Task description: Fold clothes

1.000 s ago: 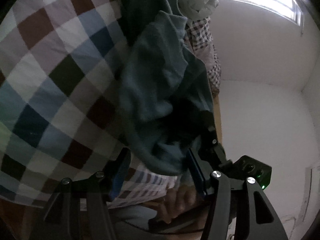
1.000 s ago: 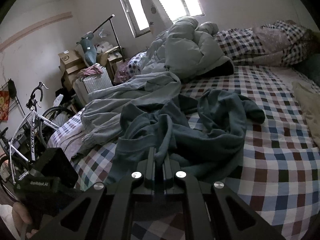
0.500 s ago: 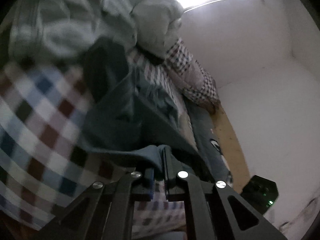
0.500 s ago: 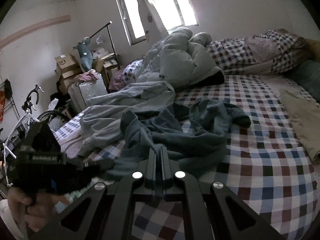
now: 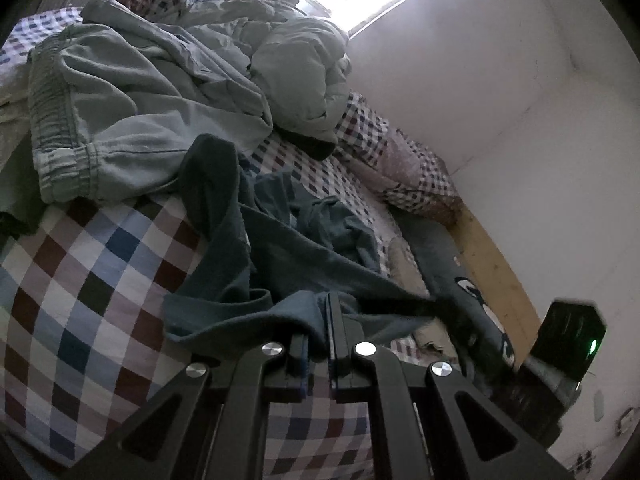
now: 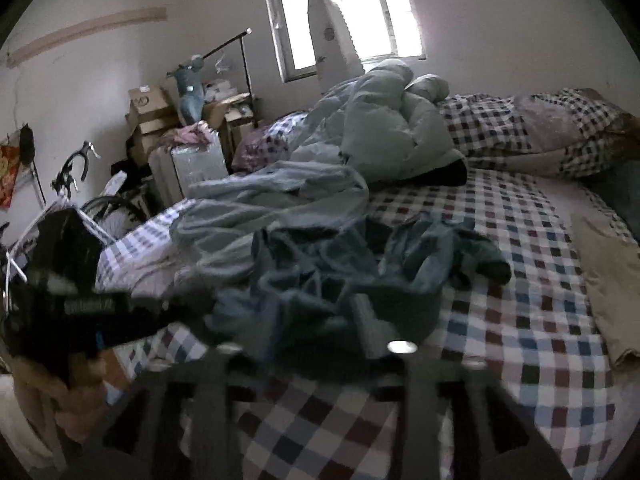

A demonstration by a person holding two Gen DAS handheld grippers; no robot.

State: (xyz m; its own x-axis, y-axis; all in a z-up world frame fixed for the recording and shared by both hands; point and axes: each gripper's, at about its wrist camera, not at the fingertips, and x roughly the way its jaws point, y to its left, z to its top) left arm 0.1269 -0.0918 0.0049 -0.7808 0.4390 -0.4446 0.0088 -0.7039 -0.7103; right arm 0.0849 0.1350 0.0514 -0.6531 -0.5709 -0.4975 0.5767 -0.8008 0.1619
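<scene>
Gripping an edge of the dark teal garment (image 5: 280, 256), the left gripper (image 5: 318, 332) has its fingers clamped together on the cloth. Right gripper (image 6: 316, 344): blurred, jaws opening, fabric lying between them but apparently not pinched. The garment sits crumpled near the front edge of the checked bed (image 6: 520, 320), beside pale grey trousers (image 5: 132, 120) and a bunched quilt (image 6: 392, 128). Nothing looks folded yet; spreading flat and every fold remain. A tan garment (image 6: 612, 280) lies flat toward the bed's right edge. Writing on the left gripper's casing is too blurred to read.
</scene>
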